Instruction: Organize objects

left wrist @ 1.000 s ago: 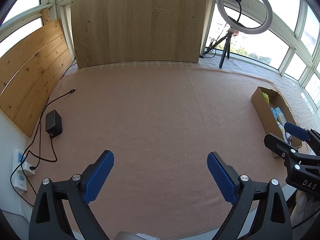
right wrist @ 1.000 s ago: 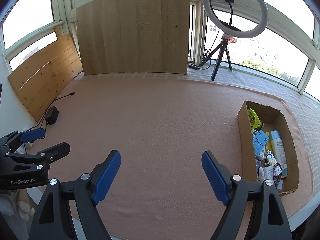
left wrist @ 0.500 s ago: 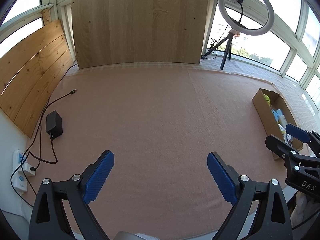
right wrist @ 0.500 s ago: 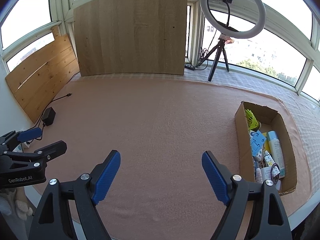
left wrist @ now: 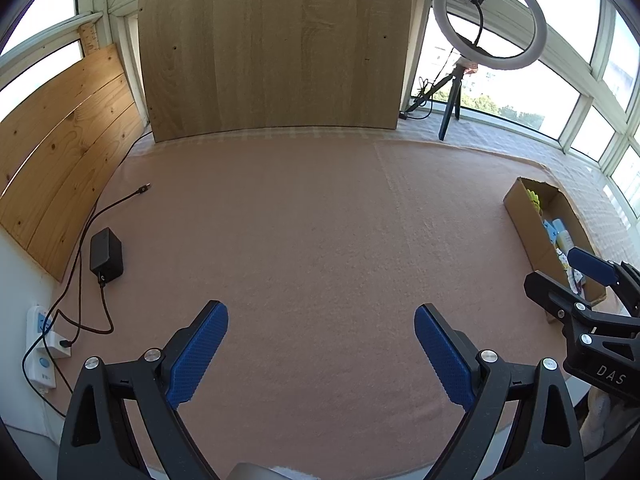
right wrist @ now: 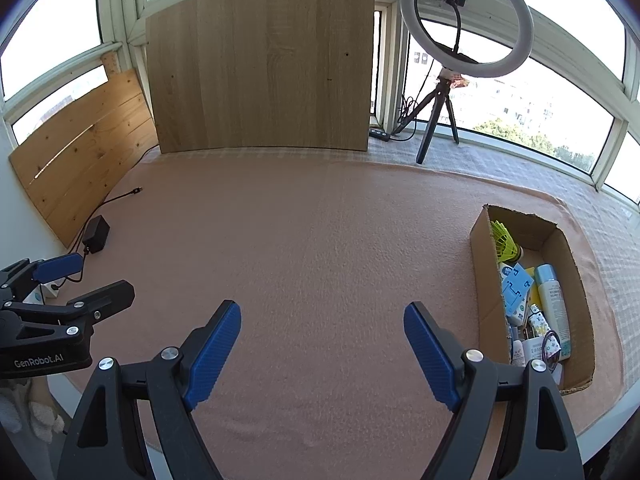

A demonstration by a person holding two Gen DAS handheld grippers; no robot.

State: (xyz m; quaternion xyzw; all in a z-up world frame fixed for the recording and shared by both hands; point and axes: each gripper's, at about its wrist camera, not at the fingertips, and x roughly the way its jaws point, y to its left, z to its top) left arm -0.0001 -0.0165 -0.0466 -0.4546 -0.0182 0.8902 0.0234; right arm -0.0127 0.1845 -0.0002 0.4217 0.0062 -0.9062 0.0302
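**Cardboard box packed, both grippers empty over a bare pink cloth**

Cardboard, brown and open-topped, forms the one container here: a long box (right wrist: pixel 480 280) lying on the right side of the worktop (right wrist: pixel 320 240), which is covered with a pink fleecy cloth. The box is full along its length. At its far end sits a yellow-green shuttlecock (right wrist: pixel 505 242). Nearer, a light blue folded plastic piece (right wrist: pixel 516 290) lies against the left wall, with a pale blue spray can (right wrist: pixel 554 300) lying lengthwise beside it on the right. The near end holds several small white and patterned packets and bottles (right wrist: pixel 536 336), crowded together and too small to name. In the left wrist view the same box (left wrist: pixel 532 232) shows at the far right, its contents mostly hidden by its wall.

The left hand-held gripper (left wrist: pixel 320 344) hangs over the near part of the cloth, its blue pads wide apart with nothing between them. The right hand-held gripper (right wrist: pixel 322 344) is likewise spread wide and empty, the box just to its right.

On the left edge of the cloth lies a black power adapter (left wrist: pixel 106 256), its cable running to a white power strip (left wrist: pixel 40 344). A large wooden board (right wrist: pixel 264 64) leans upright against the windows at the back, and a plank panel (left wrist: pixel 60 148) leans along the left side. A ring light on a tripod (right wrist: pixel 466 24) stands at the back right, well apart from the box.
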